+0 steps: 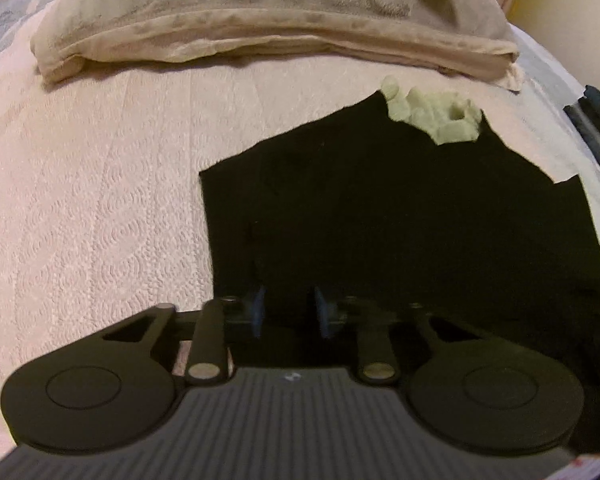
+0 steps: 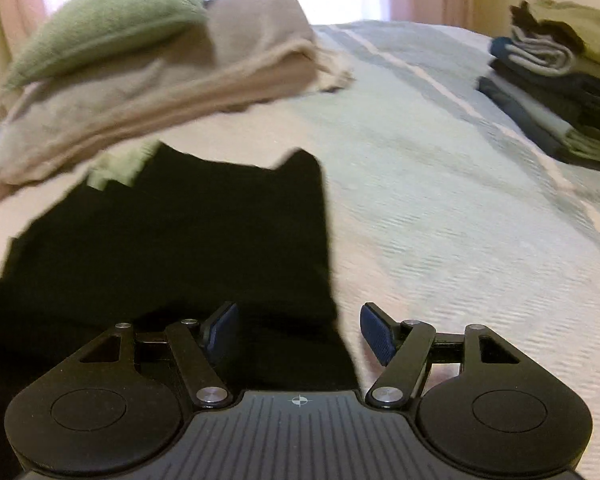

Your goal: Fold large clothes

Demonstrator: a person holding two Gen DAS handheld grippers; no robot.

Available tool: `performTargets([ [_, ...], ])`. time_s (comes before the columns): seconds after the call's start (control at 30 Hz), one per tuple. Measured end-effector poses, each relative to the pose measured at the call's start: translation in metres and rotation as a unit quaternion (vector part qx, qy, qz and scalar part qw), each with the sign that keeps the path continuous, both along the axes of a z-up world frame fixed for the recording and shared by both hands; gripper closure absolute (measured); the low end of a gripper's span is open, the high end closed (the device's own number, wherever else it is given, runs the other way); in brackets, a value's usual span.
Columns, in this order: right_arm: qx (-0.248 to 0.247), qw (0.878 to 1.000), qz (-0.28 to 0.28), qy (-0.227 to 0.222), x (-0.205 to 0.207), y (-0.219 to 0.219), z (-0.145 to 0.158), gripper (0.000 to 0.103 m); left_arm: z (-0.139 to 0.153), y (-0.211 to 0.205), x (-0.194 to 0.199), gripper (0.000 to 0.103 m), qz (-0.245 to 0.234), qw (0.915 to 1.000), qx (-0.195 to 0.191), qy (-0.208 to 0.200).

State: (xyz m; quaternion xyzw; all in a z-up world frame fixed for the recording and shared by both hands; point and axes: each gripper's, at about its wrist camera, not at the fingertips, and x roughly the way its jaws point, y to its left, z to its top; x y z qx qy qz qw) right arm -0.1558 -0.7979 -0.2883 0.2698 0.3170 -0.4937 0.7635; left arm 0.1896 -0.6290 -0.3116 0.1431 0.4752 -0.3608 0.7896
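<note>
Black garment lay flat on bedspread. Left gripper hovered over near edge, jaws partly apart, empty. Right gripper gaped wide, empty, beside right edge.

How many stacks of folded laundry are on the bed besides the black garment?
2. A beige folded blanket stack topped by a green pillow lies at the head of the bed, beyond the black garment. A stack of folded clothes sits at the far right. Others may be out of frame.

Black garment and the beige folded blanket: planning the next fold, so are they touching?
Apart. The left wrist view shows bedspread between black garment and beige blanket.
</note>
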Motion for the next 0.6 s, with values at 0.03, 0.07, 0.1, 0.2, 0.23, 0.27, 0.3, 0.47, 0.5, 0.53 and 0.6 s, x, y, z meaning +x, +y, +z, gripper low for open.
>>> performTargets([
  [0.03, 0.001, 1.0, 0.001, 0.004, -0.002, -0.002, -0.001, 0.038, 0.0, 0.0, -0.001, 0.102, -0.003, 1.0, 0.002, -0.002],
  [0.07, -0.002, 1.0, 0.001, 0.008, -0.003, -0.002, -0.001, 0.038, 0.002, 0.001, -0.003, 0.102, -0.003, 1.0, 0.001, -0.008],
  [0.1, -0.008, 1.0, 0.001, 0.013, -0.004, -0.003, 0.0, 0.038, 0.01, 0.005, -0.005, 0.102, 0.001, 0.9997, -0.006, -0.022],
  [0.2, -0.018, 0.999, -0.012, 0.032, -0.01, -0.007, -0.003, 0.038, 0.024, 0.015, -0.007, 0.102, 0.02, 0.9987, -0.023, -0.04],
  [0.23, -0.011, 0.999, -0.016, 0.034, -0.011, -0.01, -0.007, 0.038, 0.018, 0.015, -0.007, 0.102, 0.021, 0.9992, -0.014, -0.032],
  [0.27, -0.004, 0.999, -0.017, 0.034, -0.014, -0.013, -0.011, 0.038, 0.011, 0.013, -0.007, 0.102, 0.02, 0.9994, -0.005, -0.026],
  [0.3, -0.002, 0.999, -0.018, 0.037, -0.017, -0.015, -0.014, 0.038, 0.003, 0.012, -0.009, 0.102, 0.016, 0.9996, 0.004, -0.024],
  [0.47, 0.003, 0.999, -0.027, 0.047, -0.029, -0.011, -0.015, 0.038, -0.006, 0.01, -0.012, 0.101, 0.011, 0.9994, 0.013, -0.031],
  [0.5, 0.008, 0.998, -0.032, 0.046, -0.033, -0.009, -0.013, 0.038, -0.005, 0.011, -0.012, 0.101, 0.013, 0.9994, 0.015, -0.029],
  [0.53, 0.014, 0.998, -0.037, 0.049, -0.037, -0.005, -0.011, 0.038, -0.004, 0.014, -0.012, 0.1, 0.013, 0.9993, 0.018, -0.028],
  [0.6, 0.024, 0.996, -0.054, 0.065, -0.042, 0.005, -0.002, 0.038, 0.001, 0.022, -0.016, 0.097, 0.011, 0.9992, 0.029, -0.026],
])
